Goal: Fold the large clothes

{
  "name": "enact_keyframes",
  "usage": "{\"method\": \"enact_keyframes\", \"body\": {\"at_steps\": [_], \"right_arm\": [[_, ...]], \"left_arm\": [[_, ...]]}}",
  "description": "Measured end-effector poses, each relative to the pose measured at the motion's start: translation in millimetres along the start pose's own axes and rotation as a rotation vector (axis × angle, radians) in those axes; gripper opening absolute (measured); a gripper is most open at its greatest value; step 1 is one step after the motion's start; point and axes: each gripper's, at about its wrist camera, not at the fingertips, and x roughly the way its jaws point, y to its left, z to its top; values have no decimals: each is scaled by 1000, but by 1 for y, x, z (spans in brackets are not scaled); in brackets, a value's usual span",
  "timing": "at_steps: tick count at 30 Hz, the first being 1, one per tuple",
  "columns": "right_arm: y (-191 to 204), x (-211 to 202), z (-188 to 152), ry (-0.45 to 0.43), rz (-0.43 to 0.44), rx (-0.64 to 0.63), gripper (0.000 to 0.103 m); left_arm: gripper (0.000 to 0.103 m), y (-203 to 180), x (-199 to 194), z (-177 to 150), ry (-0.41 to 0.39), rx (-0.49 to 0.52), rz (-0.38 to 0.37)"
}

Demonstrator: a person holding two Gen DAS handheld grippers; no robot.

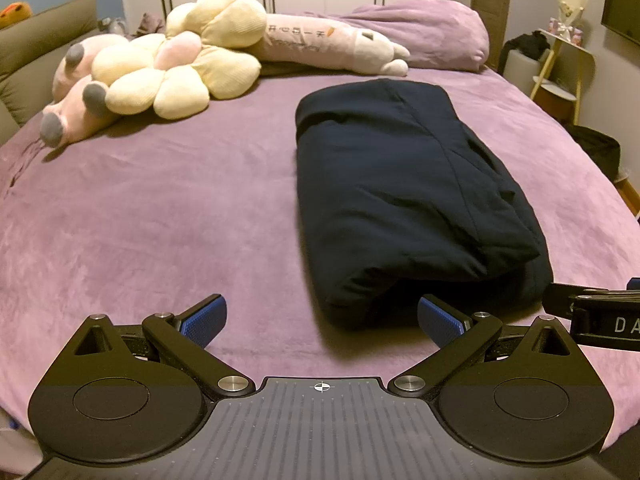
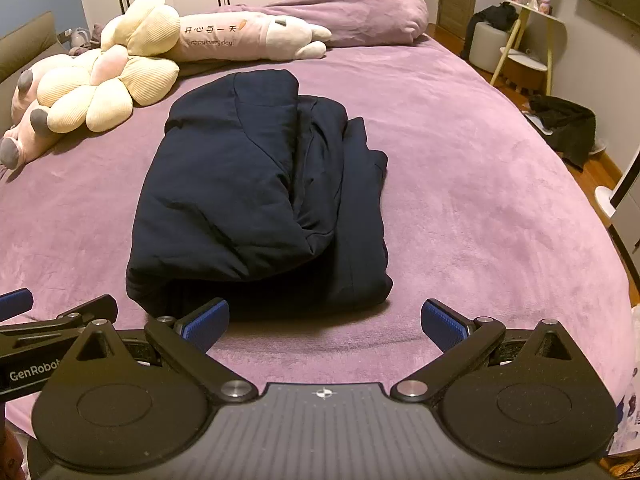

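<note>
jacket (image 2: 256,200) lies folded lengthwise mid-bed (image 2: 460,200), near hem just ahead | left hand-held gripper (image 1: 322,322) wide open, empty | right hand-held gripper (image 2: 325,325) wide open, empty | likely next: pinch both near corners, lift evenly, fold toward far end, keep layers aligned

We look low along each gripper across the purple bed (image 1: 160,208) toward the far wardrobe; both views share the folded dark garment (image 2: 256,192), centre-frame, close ahead.
</note>
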Motion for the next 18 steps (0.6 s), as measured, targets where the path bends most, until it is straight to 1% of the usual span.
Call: {"method": "enact_keyframes", "body": {"at_steps": [18], "right_arm": [[0,-4,0,0,3,6,102]], "left_arm": [[103,-2,0,0,1,8,1]]}}
